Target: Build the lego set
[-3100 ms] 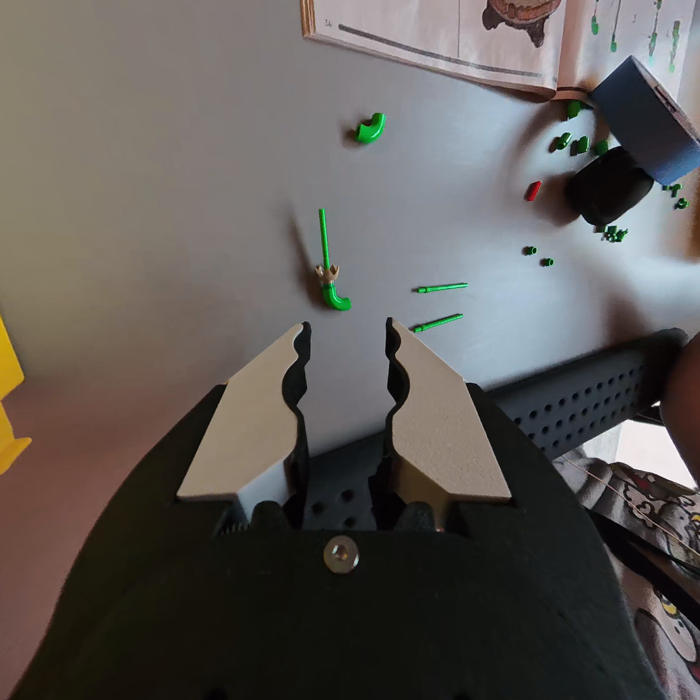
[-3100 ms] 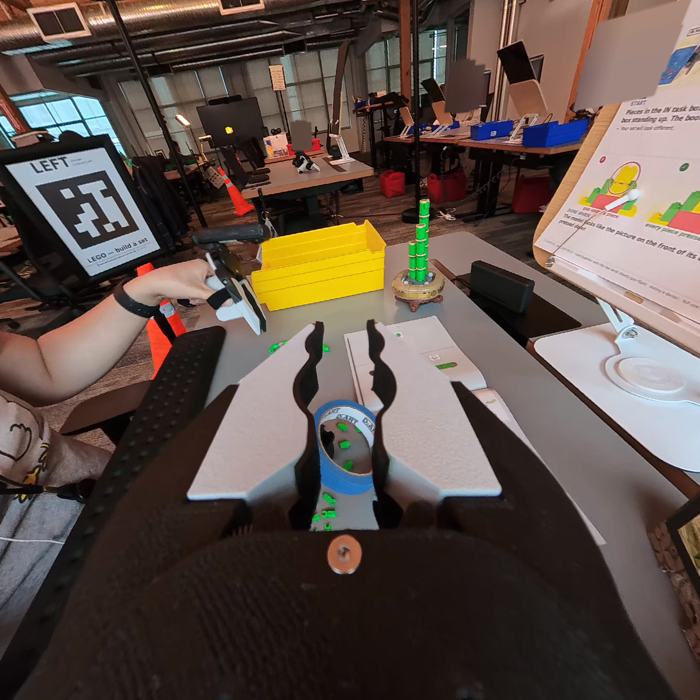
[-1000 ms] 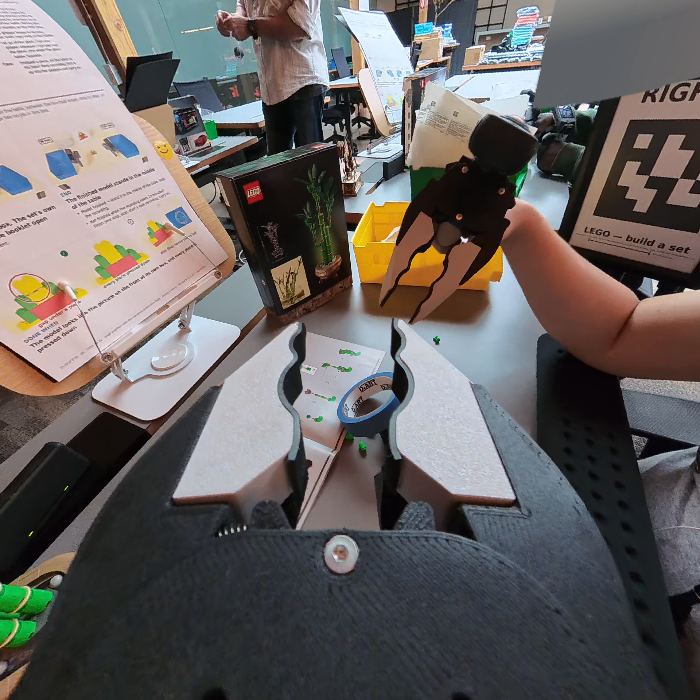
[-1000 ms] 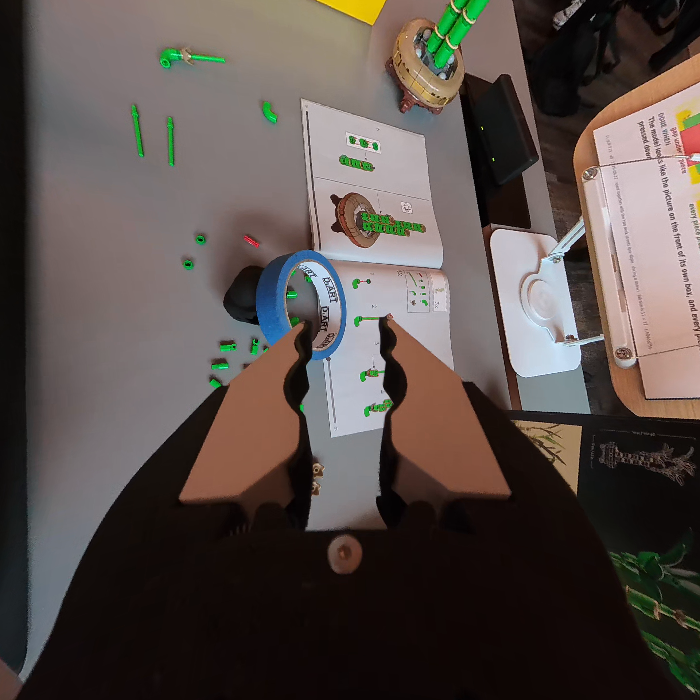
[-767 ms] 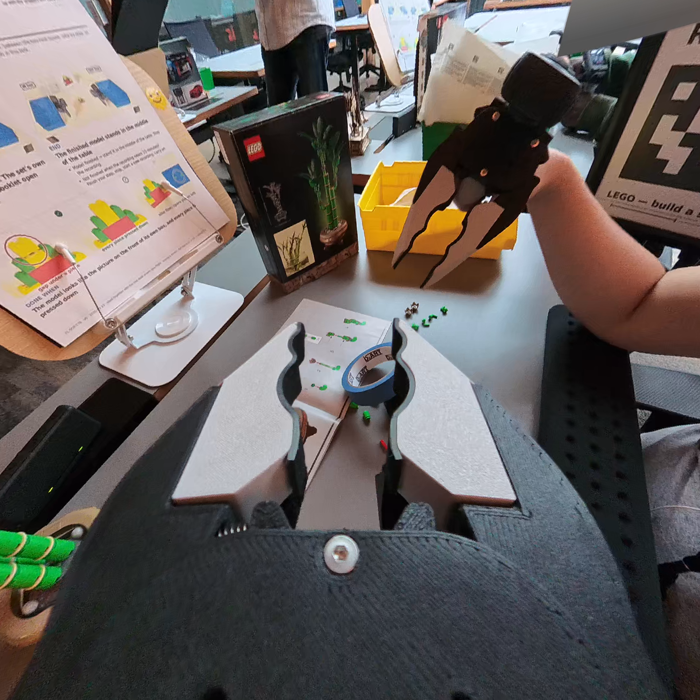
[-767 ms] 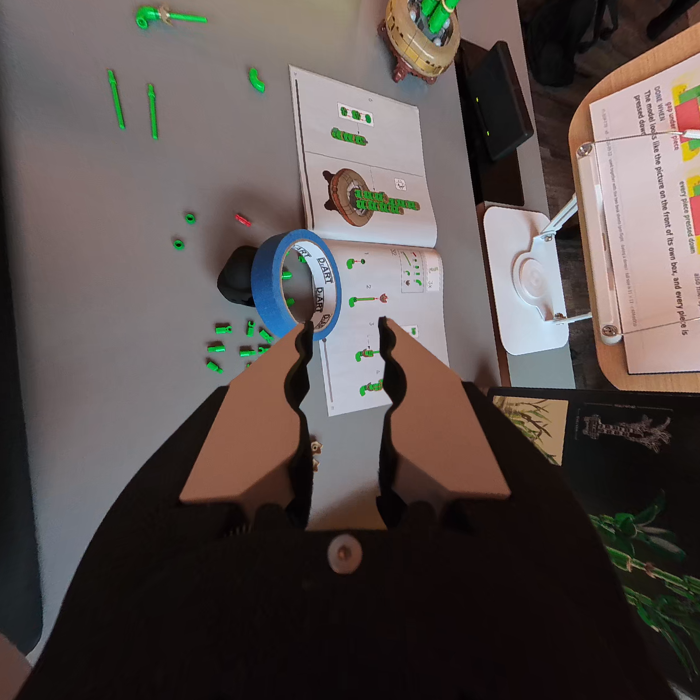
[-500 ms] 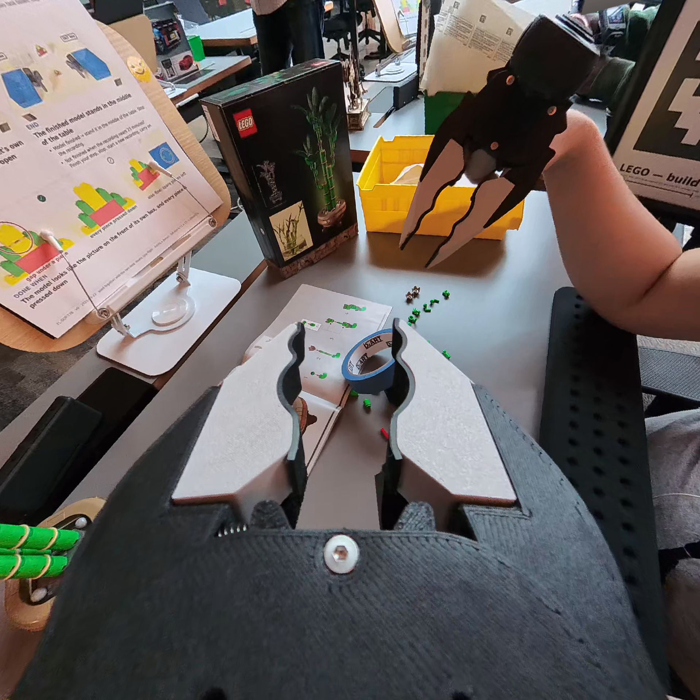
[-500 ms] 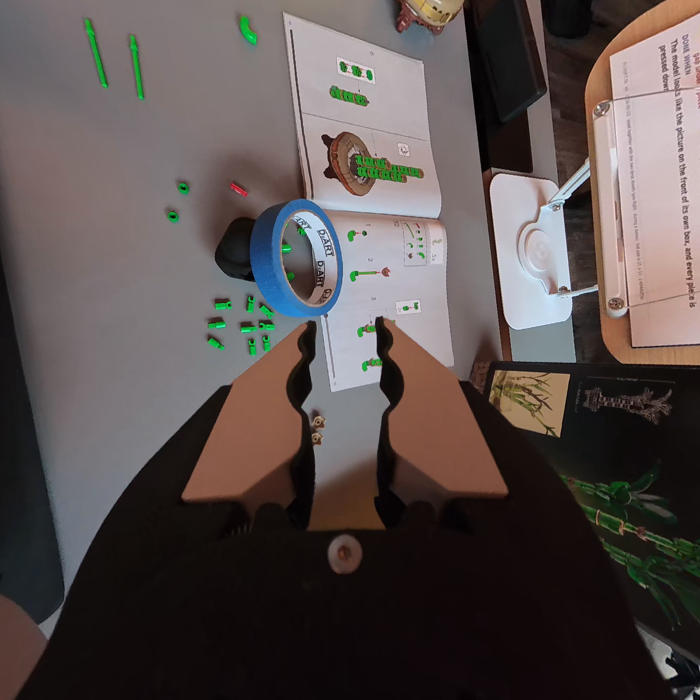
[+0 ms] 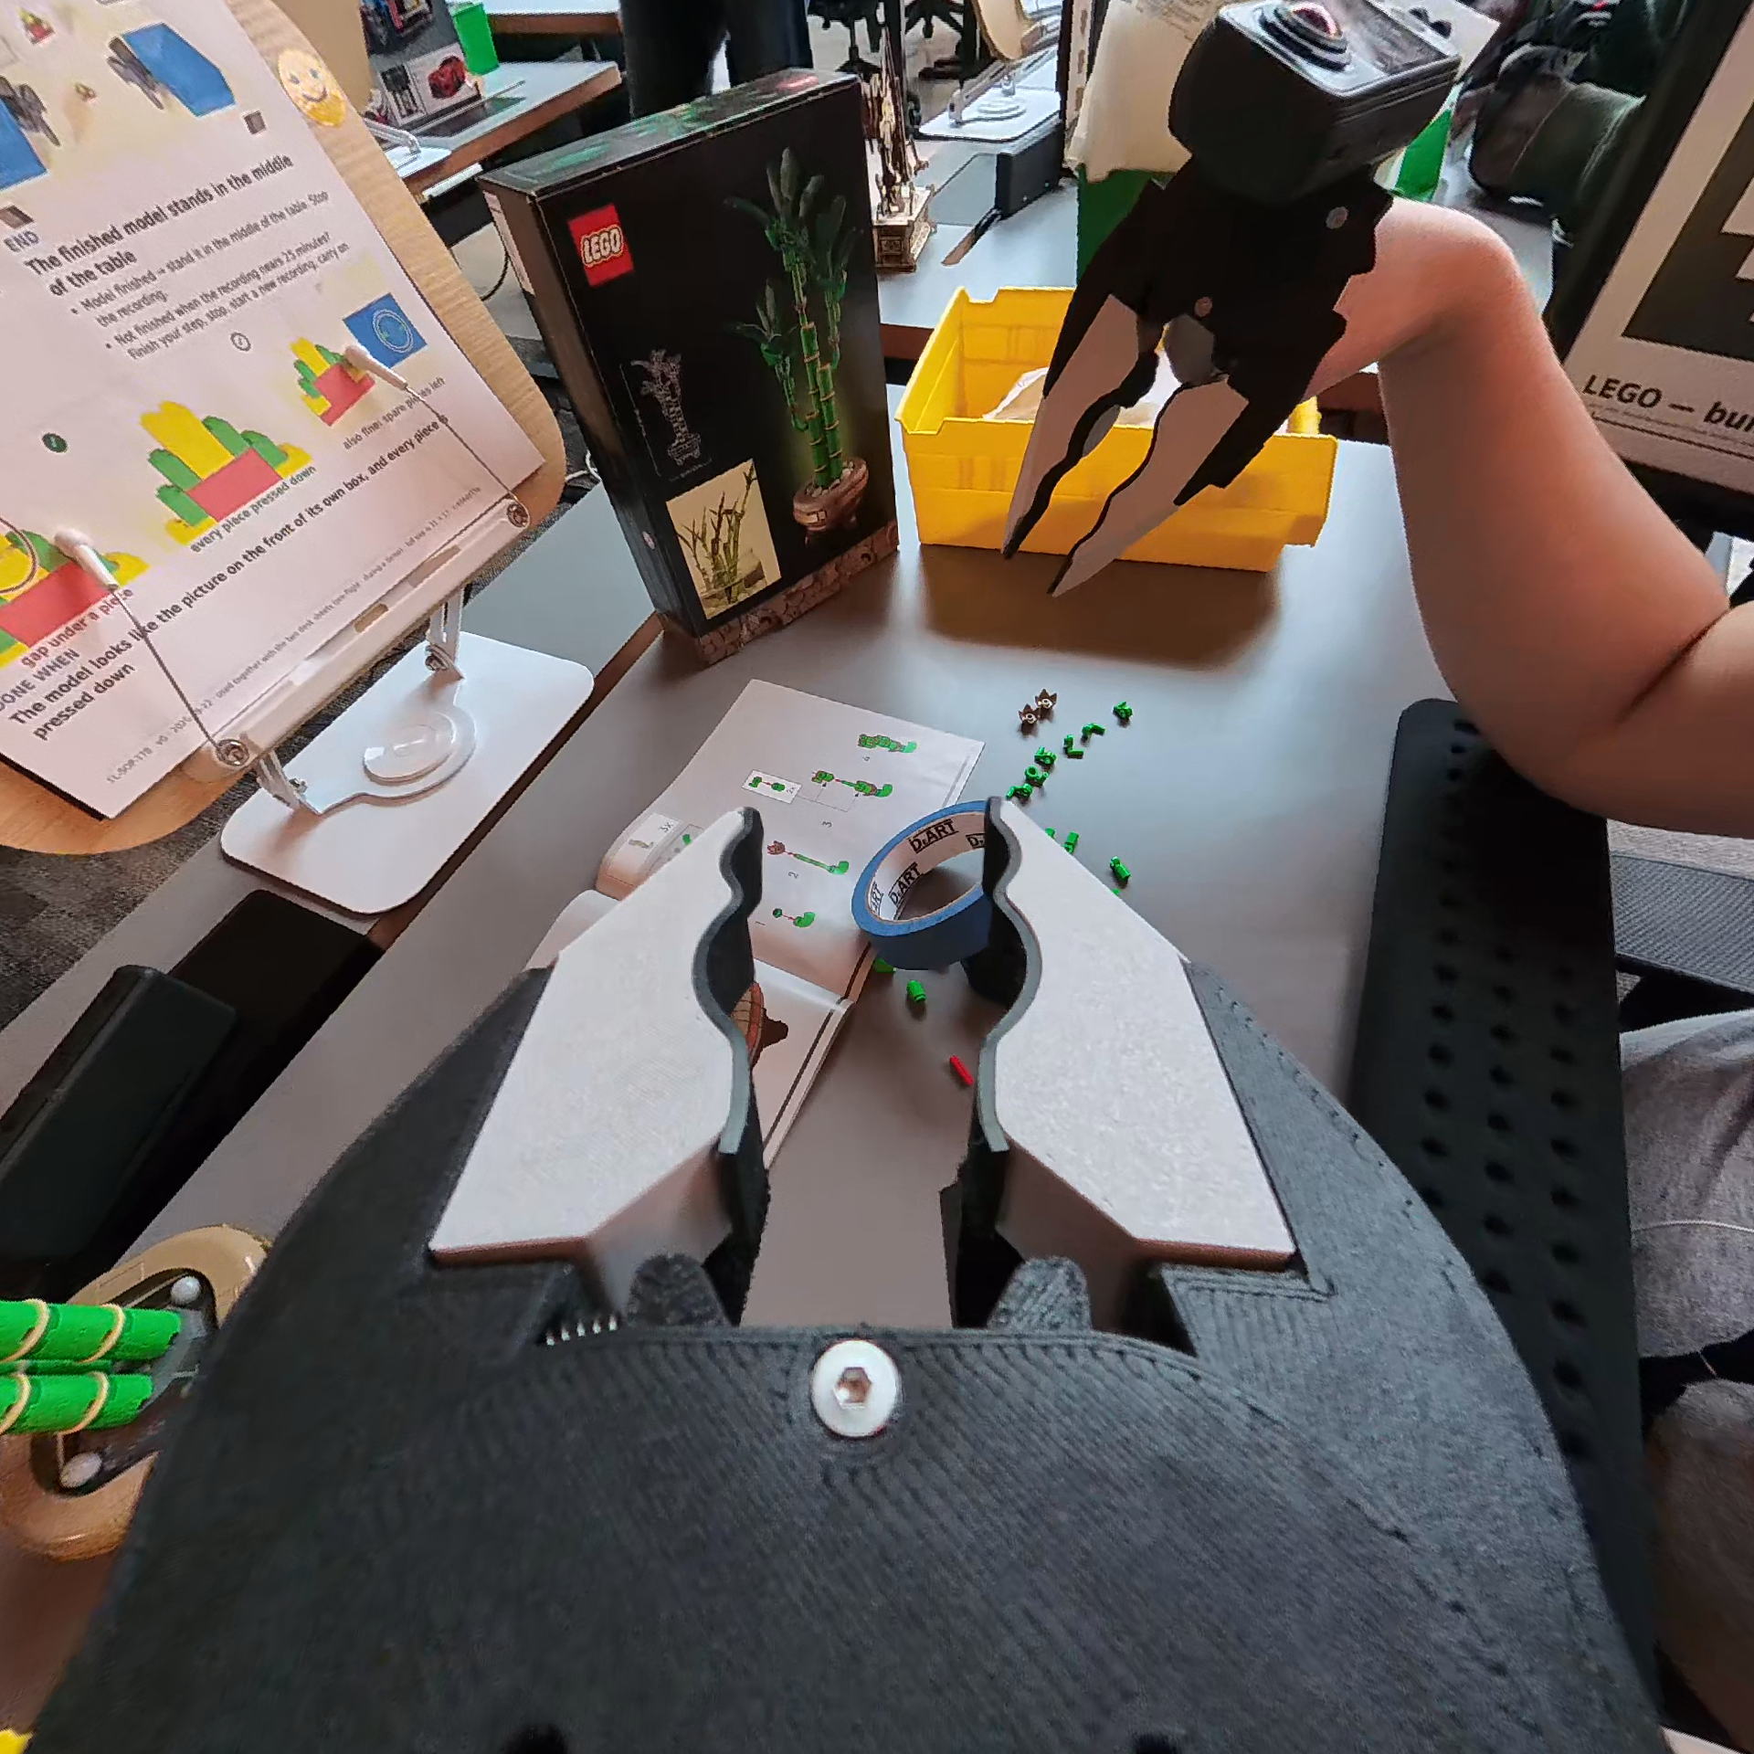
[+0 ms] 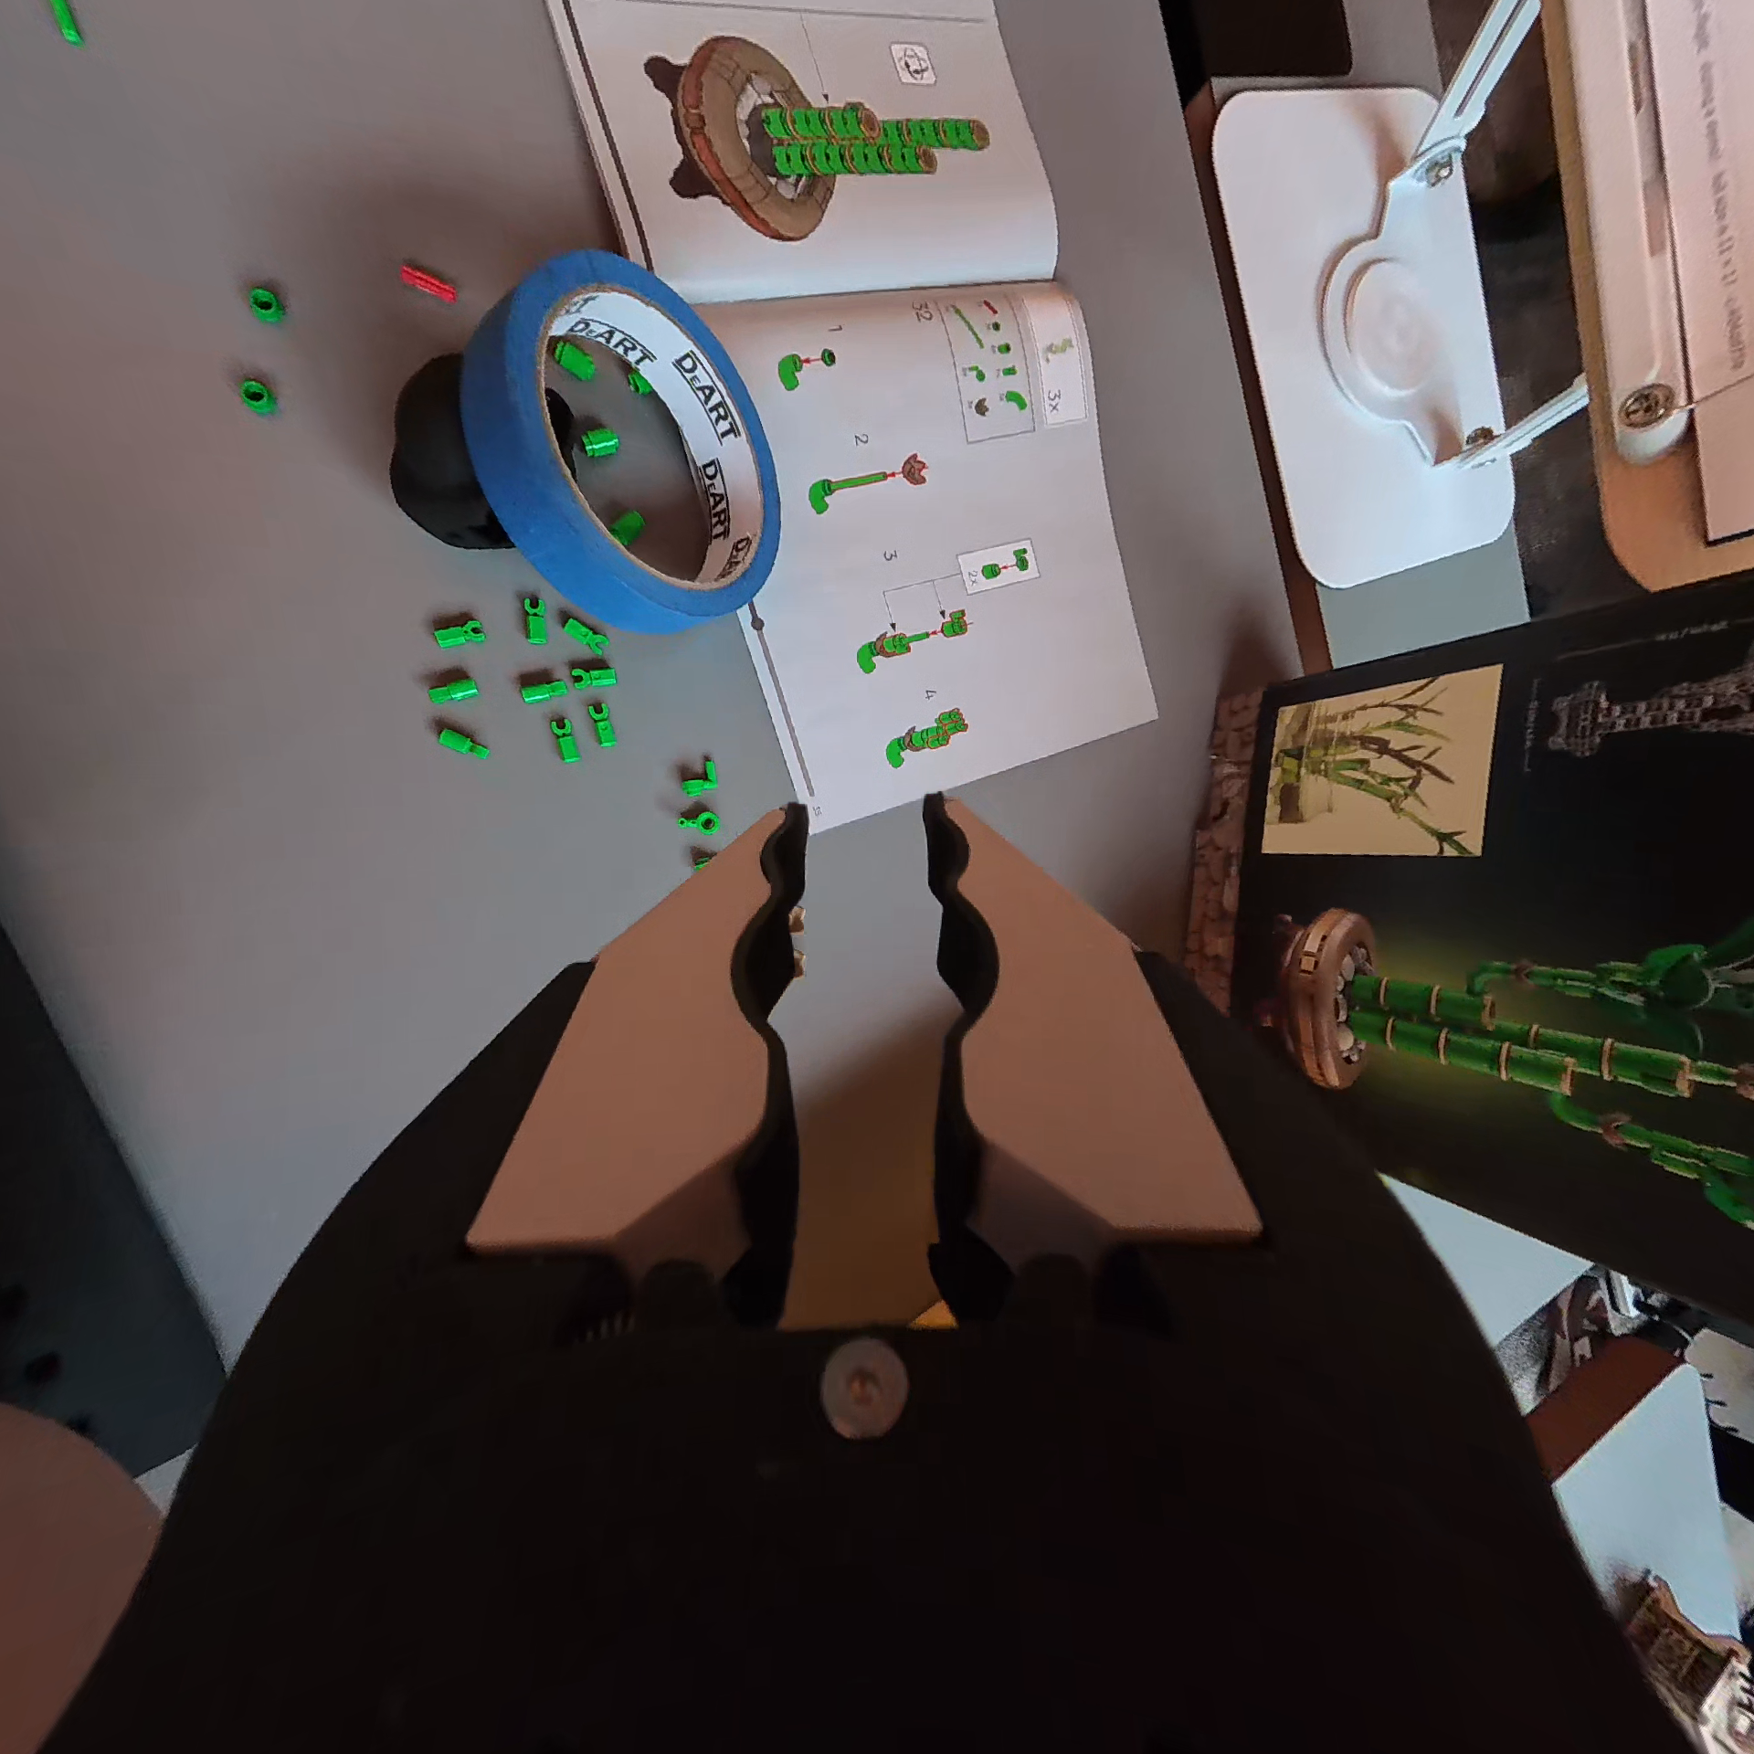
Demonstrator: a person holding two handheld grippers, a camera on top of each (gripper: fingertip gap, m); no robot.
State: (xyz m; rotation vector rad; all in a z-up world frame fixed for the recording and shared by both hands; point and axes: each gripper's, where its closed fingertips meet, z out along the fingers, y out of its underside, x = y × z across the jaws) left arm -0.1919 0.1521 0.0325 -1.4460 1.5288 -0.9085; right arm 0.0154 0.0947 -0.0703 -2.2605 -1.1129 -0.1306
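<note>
Tan flower-cup pieces [image 10: 795, 935], two of them, sit on the grey table [image 10: 237, 854] right beside the right gripper's [image 10: 862, 814] left finger, half hidden behind its edge, so they lie just left of the gap and not inside it. That gripper points down at the table with its jaws moderately parted and nothing between them; my read is that a small shift to the left would bring the cups between the fingers. Ahead and left of it lies a scatter of green clip pieces [image 10: 531, 679], then the blue tape roll [image 10: 622, 441] resting on the open instruction booklet [image 10: 949, 475]. The set box [image 10: 1519, 902] stands off to its right. The left gripper [image 9: 866, 826], open and empty too, hovers well back from the cups [image 9: 1037, 709], beyond the tape roll [image 9: 925, 887], so the right one is clearly nearer.
</note>
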